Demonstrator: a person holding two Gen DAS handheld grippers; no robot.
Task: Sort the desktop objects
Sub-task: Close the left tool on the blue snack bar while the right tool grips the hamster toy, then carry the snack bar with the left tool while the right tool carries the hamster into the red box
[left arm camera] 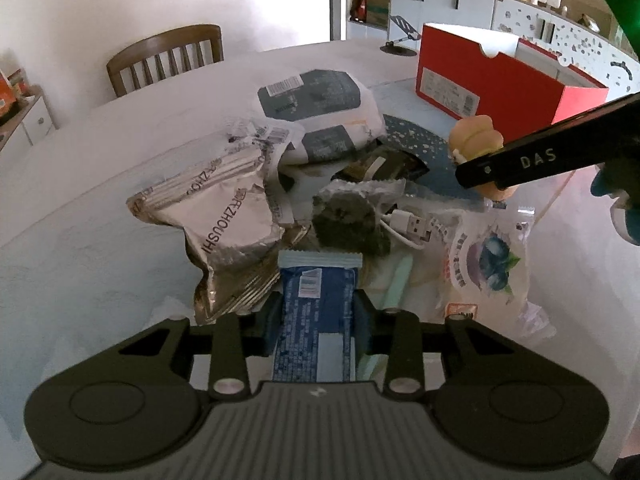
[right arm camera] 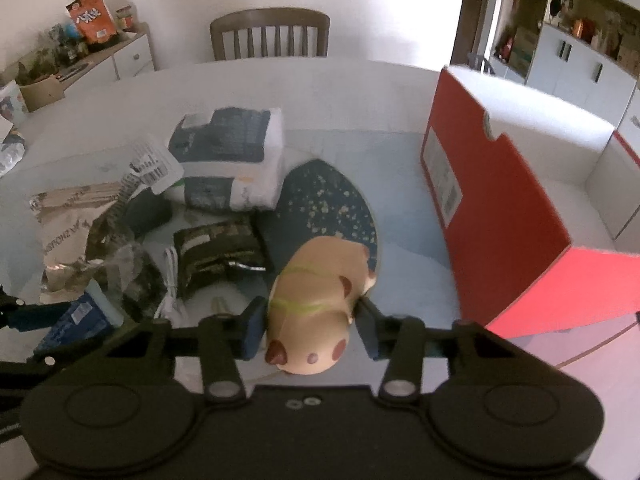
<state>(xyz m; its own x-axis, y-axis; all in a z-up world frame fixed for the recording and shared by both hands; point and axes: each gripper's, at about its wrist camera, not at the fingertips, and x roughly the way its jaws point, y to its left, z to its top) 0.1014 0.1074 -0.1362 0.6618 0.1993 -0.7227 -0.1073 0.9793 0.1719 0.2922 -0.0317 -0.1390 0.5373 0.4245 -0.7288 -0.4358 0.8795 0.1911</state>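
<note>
Left wrist view: left hand-held gripper [left arm camera: 318,312] clamped on a blue wrapper [left arm camera: 314,316], pale sealed end pointing forward, barcode on top. Just ahead lies a heap: silver pouch [left arm camera: 224,216] ahead-left, dark clear packet [left arm camera: 348,220] straight ahead, white USB cable [left arm camera: 412,228] and blueberry packet [left arm camera: 490,256] ahead-right. White-and-navy pack [left arm camera: 320,108] sits beyond the heap. Right hand-held gripper's finger [left arm camera: 548,160] enters from the far right, carrying a tan toy [left arm camera: 476,140]. Worktop [left arm camera: 100,160] pale and round; wooden chair [left arm camera: 168,56] behind it against a white wall. Red box [left arm camera: 500,80] far ahead-right, open on top; inside not visible here.

Right wrist view: right hand-held gripper [right arm camera: 310,328] clamped on the toy [right arm camera: 320,312], a tan animal figure with brown spots and a thin green band, raised above the worktop [right arm camera: 340,92]. Dark blue speckled mat [right arm camera: 328,200] lies below and ahead of it. Heap to the left, including the pack [right arm camera: 232,156] and a dark green packet [right arm camera: 220,252]. Box [right arm camera: 508,216] just to the right, open; the white interior that shows holds nothing. Chair [right arm camera: 270,32] straight ahead; sideboard [right arm camera: 100,60] with clutter far left.
</note>
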